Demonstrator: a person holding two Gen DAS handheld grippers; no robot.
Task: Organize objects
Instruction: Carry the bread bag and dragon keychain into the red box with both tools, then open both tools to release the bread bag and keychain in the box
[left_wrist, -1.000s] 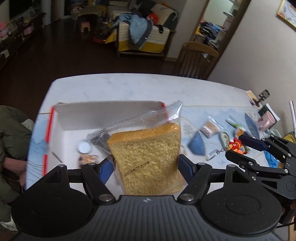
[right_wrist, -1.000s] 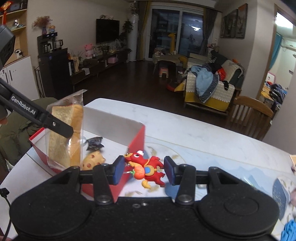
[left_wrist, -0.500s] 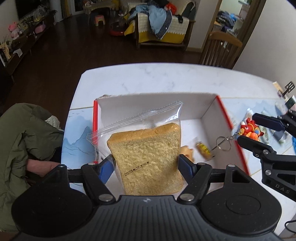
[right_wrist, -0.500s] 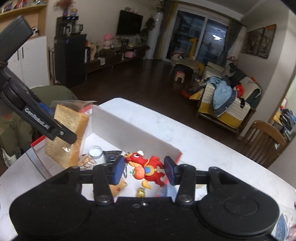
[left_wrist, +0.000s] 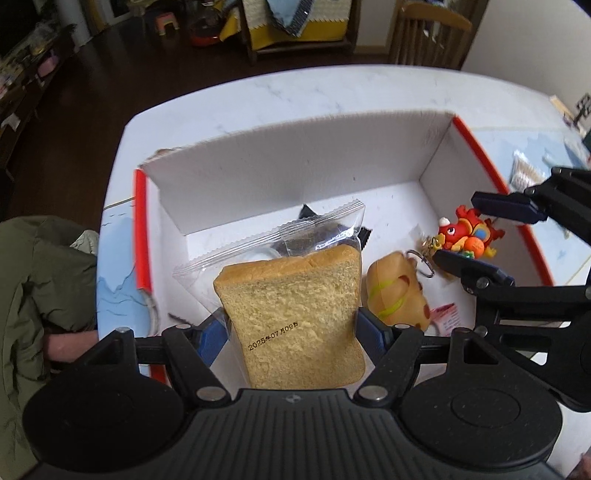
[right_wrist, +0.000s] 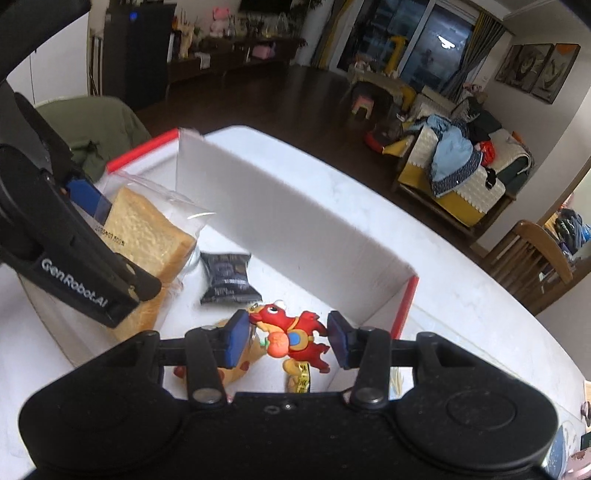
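A: State of the jaws?

B: Left gripper (left_wrist: 293, 334): clamped on the bagged bread (left_wrist: 295, 314), held upright over the left half of the box (left_wrist: 295, 155). Right gripper (right_wrist: 286, 339): the toy (right_wrist: 291, 334) sits between the jaws, head against the left pad, a slight gap at the right pad; it looks held, above the box's right end

A: Procedure for this step?

B: Lower each item to the box floor before release. Tilt the bread flat or lean it on the left wall; its bag is slack and will likely slump. Release the toy low so its key ring (left_wrist: 421, 262) does not snag

A: Obstructions?

B: A bun-shaped toy (left_wrist: 397, 291) lies just beside the bread, a dark packet (right_wrist: 227, 278) behind it, a small yellow item (right_wrist: 299, 378) under the right gripper. Keep the two grippers apart; they work close together. More items remain on the surface (left_wrist: 258, 96), right of the box
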